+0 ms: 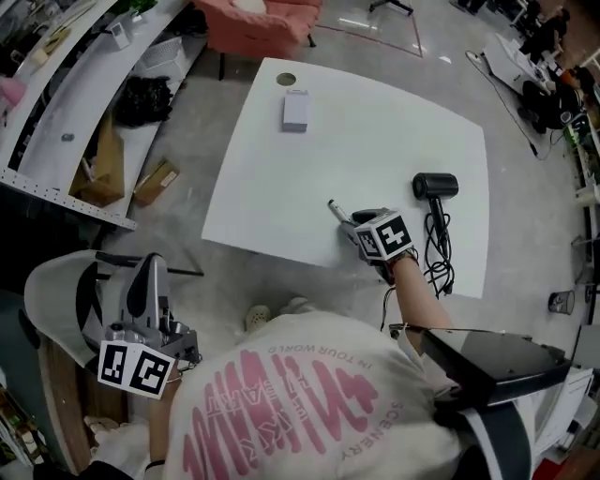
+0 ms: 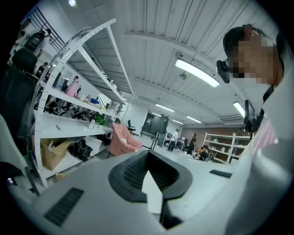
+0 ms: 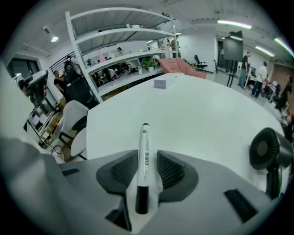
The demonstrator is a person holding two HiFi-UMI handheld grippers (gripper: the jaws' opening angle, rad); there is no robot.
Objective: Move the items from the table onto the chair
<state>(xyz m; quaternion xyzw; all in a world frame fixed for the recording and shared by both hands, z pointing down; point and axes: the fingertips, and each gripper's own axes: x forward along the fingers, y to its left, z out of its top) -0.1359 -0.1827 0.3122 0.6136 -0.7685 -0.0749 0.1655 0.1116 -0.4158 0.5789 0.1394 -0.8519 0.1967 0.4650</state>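
Observation:
A white marker (image 3: 144,147) with a black cap lies on the white table (image 1: 375,141) near its front edge. My right gripper (image 3: 146,158) is open around it, with a small gap beside the barrel. In the head view the marker (image 1: 335,208) sticks out past the right gripper (image 1: 349,220). A black hair dryer (image 1: 434,186) with its coiled cord lies at the table's right, and a small grey box (image 1: 295,110) sits at the far side. My left gripper (image 1: 148,270) is shut on nothing, low beside the white chair (image 1: 56,291).
White shelving (image 1: 66,112) runs along the left, with cardboard boxes (image 1: 155,180) and a black bag on the floor by it. A pink armchair (image 1: 258,21) stands beyond the table. A dark device (image 1: 492,361) hangs at the person's right side.

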